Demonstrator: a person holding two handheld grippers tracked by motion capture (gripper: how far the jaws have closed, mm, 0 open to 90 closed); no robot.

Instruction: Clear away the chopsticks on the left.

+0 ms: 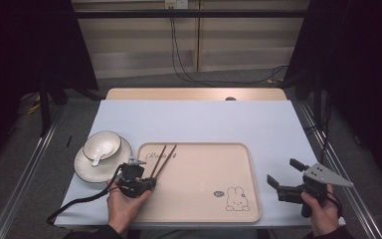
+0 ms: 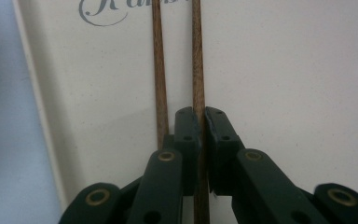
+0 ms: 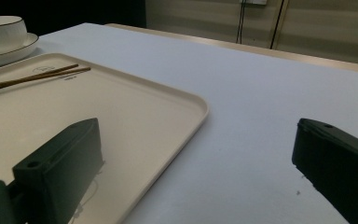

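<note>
Overhead, a table [image 1: 199, 122] with a pale blue top carries everything, and the person's two hands come in at its near edge. Largest on it is a cream serving tray [image 1: 204, 199] with a rabbit drawing [image 1: 237, 199] in its near right corner; the tray lies between the two grippers, its left part under the left gripper [image 1: 149, 185] and its right rim just left of the right gripper [image 1: 284, 173]. Beyond the left gripper and a little to its left sits a white plate [image 1: 82, 169] with a dark rim, and on it a white bowl [image 1: 110, 141] holding a white spoon [image 1: 97, 158]. Smallest are the two brown wooden chopsticks [image 1: 163, 159], which lie on the tray and stretch straight away from the left gripper's jaws, nearly parallel and slightly spread at the far tips. In the left gripper view the jaws are pressed together on the right-hand chopstick [image 2: 198, 60], while the other chopstick [image 2: 159, 70] runs just beside the left jaw, outside the grip. The right gripper is well apart from the chopsticks, over the bare table top beside the tray, its jaws spread wide with nothing between them.
</note>
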